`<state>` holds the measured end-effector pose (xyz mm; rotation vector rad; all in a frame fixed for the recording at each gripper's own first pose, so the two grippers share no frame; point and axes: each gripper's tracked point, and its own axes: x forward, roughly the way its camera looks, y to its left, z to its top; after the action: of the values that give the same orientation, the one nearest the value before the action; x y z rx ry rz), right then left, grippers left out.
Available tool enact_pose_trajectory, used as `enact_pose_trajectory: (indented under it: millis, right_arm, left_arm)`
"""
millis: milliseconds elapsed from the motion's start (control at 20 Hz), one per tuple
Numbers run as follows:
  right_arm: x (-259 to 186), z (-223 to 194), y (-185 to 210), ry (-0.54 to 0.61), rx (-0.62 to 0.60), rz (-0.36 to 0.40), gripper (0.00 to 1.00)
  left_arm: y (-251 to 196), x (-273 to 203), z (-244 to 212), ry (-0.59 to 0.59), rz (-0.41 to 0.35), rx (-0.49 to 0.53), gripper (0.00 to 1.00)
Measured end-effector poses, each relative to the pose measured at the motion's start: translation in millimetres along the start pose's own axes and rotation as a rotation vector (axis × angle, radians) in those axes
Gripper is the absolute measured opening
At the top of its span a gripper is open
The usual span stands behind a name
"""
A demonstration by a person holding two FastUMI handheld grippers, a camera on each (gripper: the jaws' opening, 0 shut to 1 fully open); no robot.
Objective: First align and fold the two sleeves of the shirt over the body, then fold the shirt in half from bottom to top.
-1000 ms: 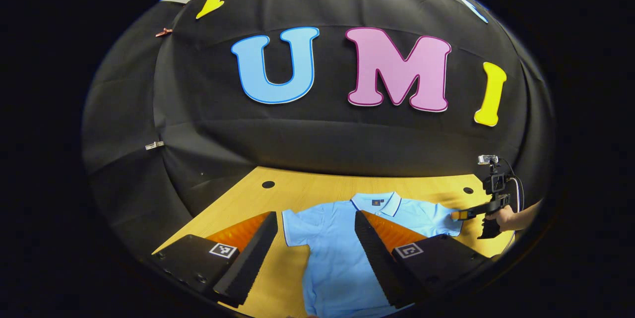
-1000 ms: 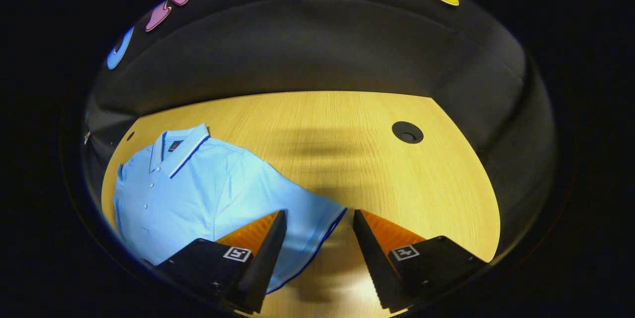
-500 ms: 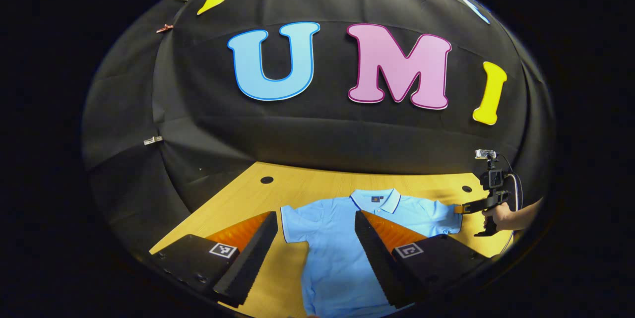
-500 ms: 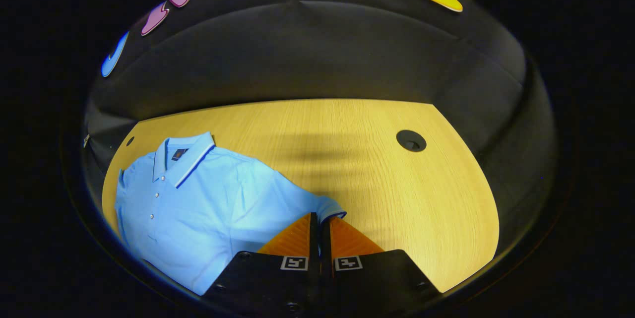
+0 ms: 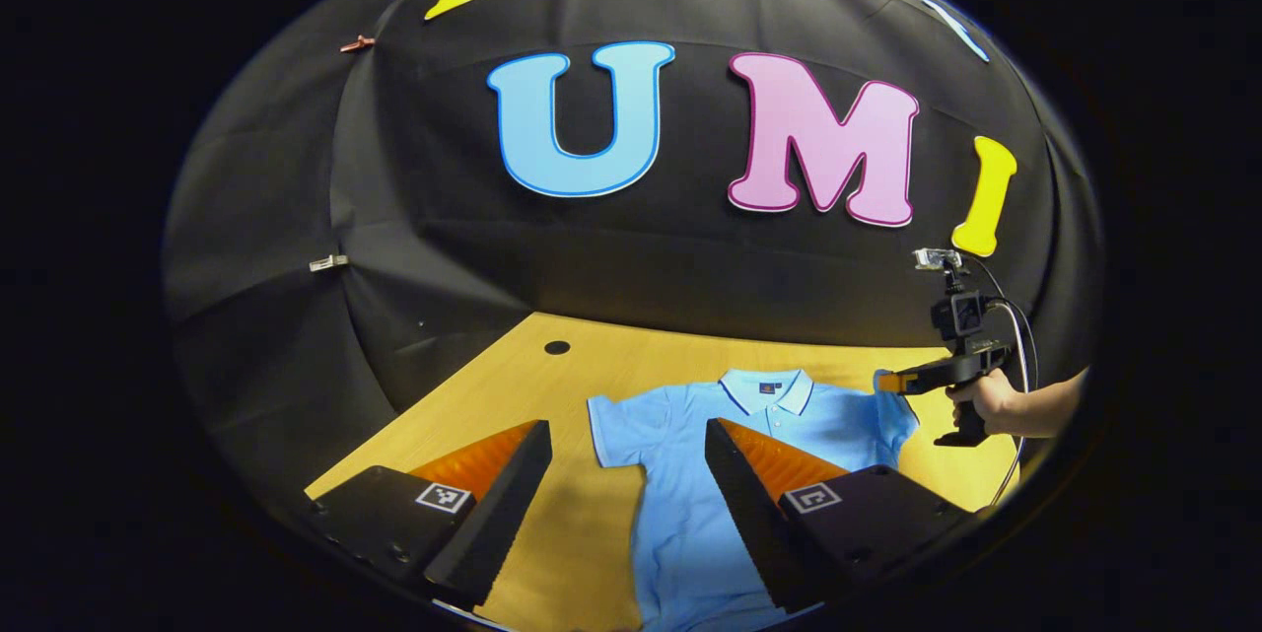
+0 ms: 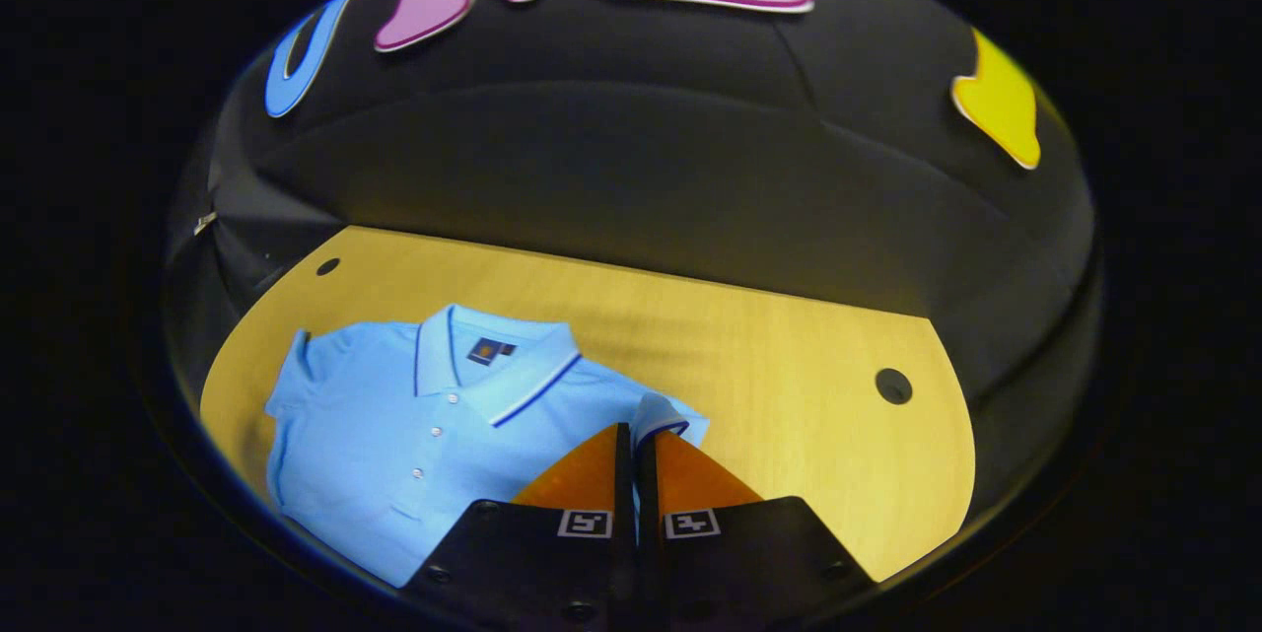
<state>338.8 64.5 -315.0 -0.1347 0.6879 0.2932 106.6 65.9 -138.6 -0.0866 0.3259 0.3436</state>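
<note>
In your left gripper view, your hand (image 5: 981, 402) lifted the sleeve (image 6: 663, 415) off the table (image 6: 789, 366). Your right gripper (image 6: 636, 435) pinched it; the left gripper (image 5: 626, 440) stood spread wide above the shirt (image 5: 710, 474).

Wooden table (image 6: 789, 356) with round holes (image 6: 893, 386)

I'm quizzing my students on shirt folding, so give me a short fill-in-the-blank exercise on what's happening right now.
1. The right gripper is shut on the shirt's ____.
2. The left gripper has its fingers ____.
3. The shirt lies on a wooden ____.
4. The shirt's colour is light ____.

Missing words: sleeve; open; table; blue
</note>
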Motion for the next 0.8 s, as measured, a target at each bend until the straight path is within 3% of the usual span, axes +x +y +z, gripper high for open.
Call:
enact_pose_trajectory:
  millis: [300, 500, 550, 700, 750, 800]
  right_arm:
    - [11.0, -6.8, 105.5, 0.042, -0.068, 0.115, 0.05]
    - [7.6, -29.3, 172.2, 0.077, -0.102, 0.236, 0.14]
    - [-0.1, -30.9, 183.4, 0.072, -0.115, 0.253, 0.30]
    - [-23.0, -38.6, 192.2, 0.042, -0.163, 0.252, 0.95]
    - [-31.8, -41.2, 189.7, 0.033, -0.157, 0.253, 1.00]
    - [-40.9, -42.8, 185.2, 0.024, -0.143, 0.249, 0.99]
  left_arm:
    - [42.8, -4.3, -15.1, 0.016, 0.029, -0.038, 0.99]
    - [59.0, 14.1, -27.1, 0.033, 0.012, -0.045, 0.99]
    - [59.7, 22.2, -30.2, 0.040, -0.002, -0.046, 0.99]
    - [58.5, 57.0, -37.3, 0.050, -0.038, -0.039, 0.99]
    - [58.0, 71.2, -37.9, 0.052, -0.048, -0.032, 0.99]
    - [57.5, 86.0, -39.5, 0.051, -0.057, -0.023, 0.99]
